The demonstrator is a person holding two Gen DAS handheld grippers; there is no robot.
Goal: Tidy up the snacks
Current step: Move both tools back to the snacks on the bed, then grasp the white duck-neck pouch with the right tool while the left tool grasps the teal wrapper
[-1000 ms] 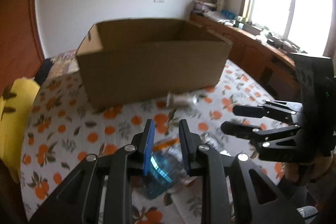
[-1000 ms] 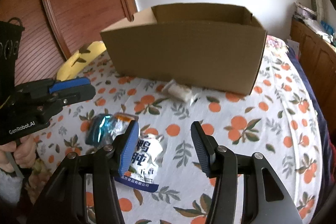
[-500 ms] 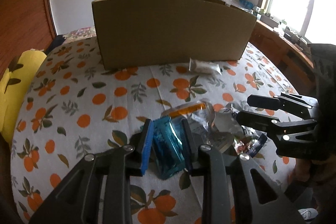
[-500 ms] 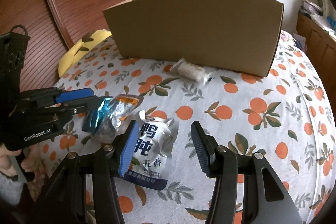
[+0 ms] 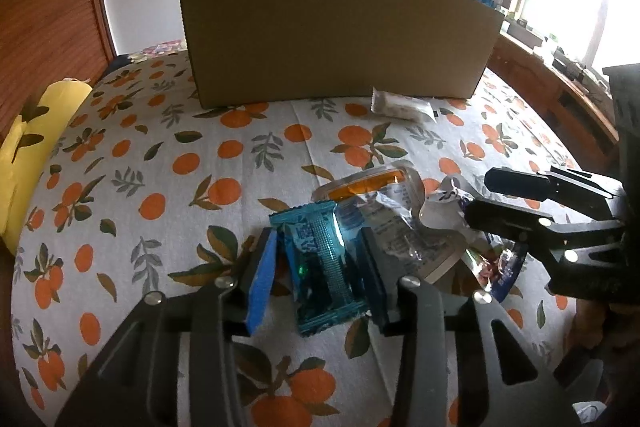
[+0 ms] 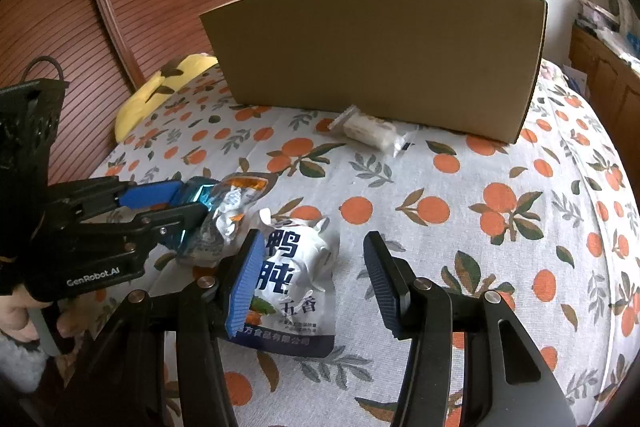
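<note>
Looking over the scene, I see the box [image 5: 336, 35] standing at the far side of the bed [image 5: 168, 155], its inside hidden from both views, so I cannot tell whether anything is in it yet. Every snack I can see is outside it, so I judge the sorting is mostly ahead. The white pouch [image 6: 294, 279] lies flat, close in front of the right hand-held gripper [image 6: 312, 277], which hangs spread wide and holds nothing, its left finger over the pouch's edge. A silver pack [image 5: 396, 223] with an orange strip sits between the pouch and the teal pack. A small pale bar [image 6: 370, 129] lies just in front of the box wall. My left hand-held gripper [image 5: 320, 277] is low over the bed, its pads either side of the teal pack [image 5: 324, 263]; a slight gap shows at the left pad, so I judge it not yet clamped
</note>
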